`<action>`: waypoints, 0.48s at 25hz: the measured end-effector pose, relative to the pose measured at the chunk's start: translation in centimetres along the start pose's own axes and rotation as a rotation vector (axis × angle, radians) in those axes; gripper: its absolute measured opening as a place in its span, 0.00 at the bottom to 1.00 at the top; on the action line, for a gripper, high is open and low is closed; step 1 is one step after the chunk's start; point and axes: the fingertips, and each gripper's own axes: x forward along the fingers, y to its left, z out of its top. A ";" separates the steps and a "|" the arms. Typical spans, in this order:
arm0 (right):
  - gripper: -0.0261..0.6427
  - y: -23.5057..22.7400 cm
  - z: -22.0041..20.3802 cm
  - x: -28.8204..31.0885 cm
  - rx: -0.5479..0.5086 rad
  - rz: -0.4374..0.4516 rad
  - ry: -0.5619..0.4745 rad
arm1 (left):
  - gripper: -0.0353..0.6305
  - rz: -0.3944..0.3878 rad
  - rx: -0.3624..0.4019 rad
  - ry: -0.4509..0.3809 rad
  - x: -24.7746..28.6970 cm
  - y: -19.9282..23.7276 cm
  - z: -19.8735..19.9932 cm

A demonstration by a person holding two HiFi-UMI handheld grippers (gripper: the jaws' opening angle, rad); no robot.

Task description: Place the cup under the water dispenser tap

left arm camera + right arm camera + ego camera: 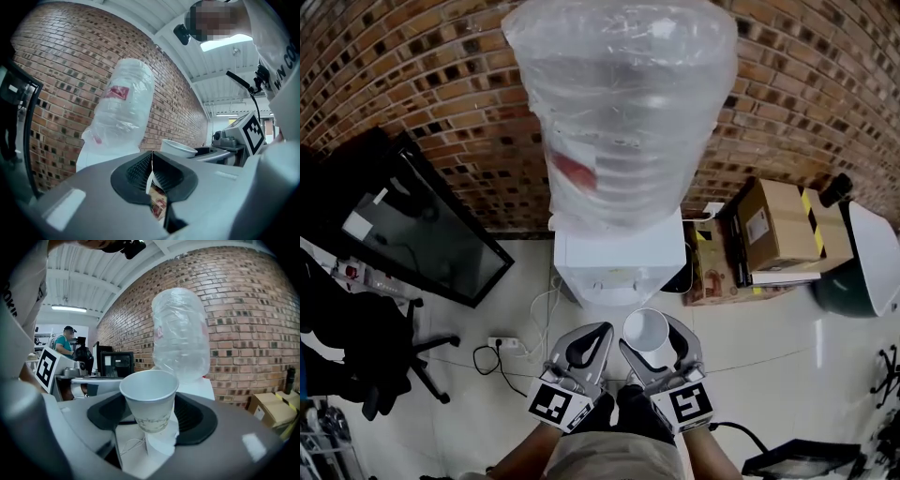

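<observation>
The right gripper (649, 336) holds a white paper cup (645, 328) upright, mouth up, its fingers (199, 420) pressed on the cup's lower half from both sides. The left gripper (592, 337) sits just beside it at 9 o'clock, its fingers (136, 173) closed tip to tip with nothing between them. The cup hangs above the floor (769, 356), near the white water dispenser (619, 267). The dispenser stands at 12 o'clock against the brick wall (825, 84) with a plastic-wrapped bottle (619, 112) on top; its tap is probably hidden under the bottle. A cardboard box (778, 225) lies at 2 o'clock, an office chair (366, 347) at 9 o'clock.
</observation>
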 end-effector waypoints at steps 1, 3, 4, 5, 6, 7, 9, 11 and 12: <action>0.53 -0.1 -0.3 0.4 0.001 0.006 0.005 | 0.05 0.005 0.002 0.001 0.3 0.2 -0.4; 0.53 -0.5 -1.0 1.3 -0.008 0.015 0.008 | 0.05 0.010 0.006 0.000 1.0 0.7 -1.2; 0.53 -0.7 -1.4 1.7 -0.016 0.017 0.009 | 0.05 0.012 0.009 -0.002 1.4 0.9 -1.6; 0.53 -0.8 -1.9 2.1 -0.023 0.018 0.012 | 0.05 0.017 0.011 -0.007 1.6 1.1 -2.0; 0.53 -0.9 -2.5 2.4 -0.027 0.018 0.015 | 0.05 0.023 0.013 -0.013 1.8 1.2 -2.5; 0.53 -1.0 -3.0 2.6 -0.026 0.018 0.017 | 0.05 0.030 0.012 -0.020 1.9 1.4 -2.9; 0.53 -1.3 -4.1 3.2 -0.014 0.011 0.020 | 0.05 0.040 0.003 -0.030 2.2 1.9 -3.8; 0.53 -1.7 -5.3 3.8 -0.005 0.001 0.027 | 0.05 0.045 -0.006 -0.035 2.6 2.4 -5.0; 0.53 -1.9 -6.1 4.1 -0.002 -0.003 0.037 | 0.05 0.046 -0.008 -0.031 2.7 2.6 -5.8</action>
